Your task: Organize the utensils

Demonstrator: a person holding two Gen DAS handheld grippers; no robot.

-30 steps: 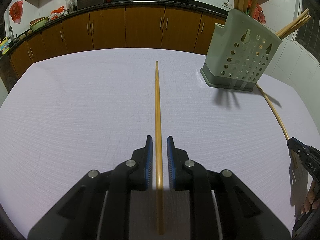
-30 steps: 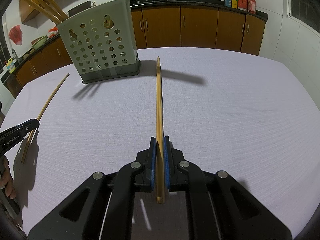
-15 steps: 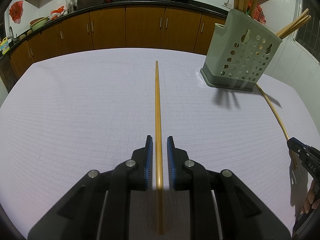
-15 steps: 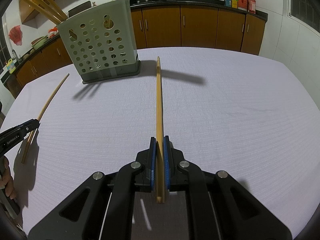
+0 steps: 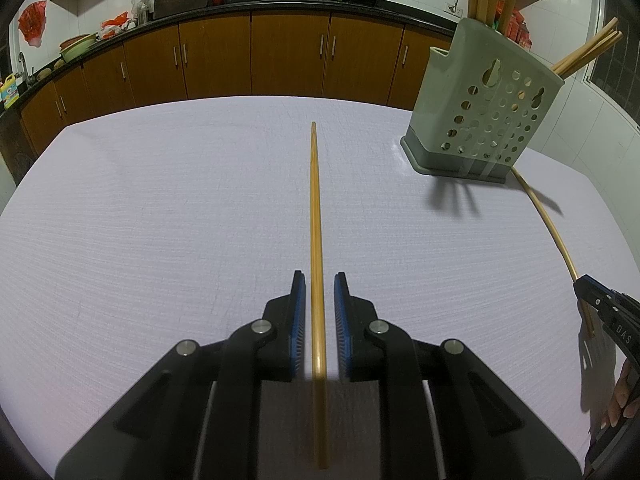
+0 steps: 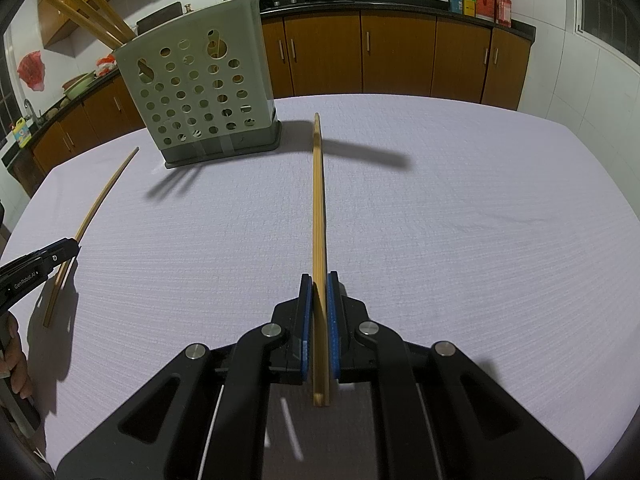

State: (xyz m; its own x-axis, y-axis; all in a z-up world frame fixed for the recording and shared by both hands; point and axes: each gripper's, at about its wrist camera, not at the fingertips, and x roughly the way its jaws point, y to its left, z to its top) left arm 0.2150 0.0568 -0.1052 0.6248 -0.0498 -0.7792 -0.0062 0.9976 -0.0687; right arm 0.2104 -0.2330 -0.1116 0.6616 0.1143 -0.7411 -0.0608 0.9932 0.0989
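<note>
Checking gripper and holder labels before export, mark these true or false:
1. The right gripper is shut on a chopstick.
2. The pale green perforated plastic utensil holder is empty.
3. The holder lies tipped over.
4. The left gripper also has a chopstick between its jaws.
1. True. The right gripper has its blue pads closed on a flat wooden chopstick.
2. False. The pale green perforated plastic utensil holder already holds several wooden sticks poking out of the top.
3. False. It stands upright on the white tablecloth.
4. True. A round wooden chopstick runs between the jaws of the left gripper.
</note>
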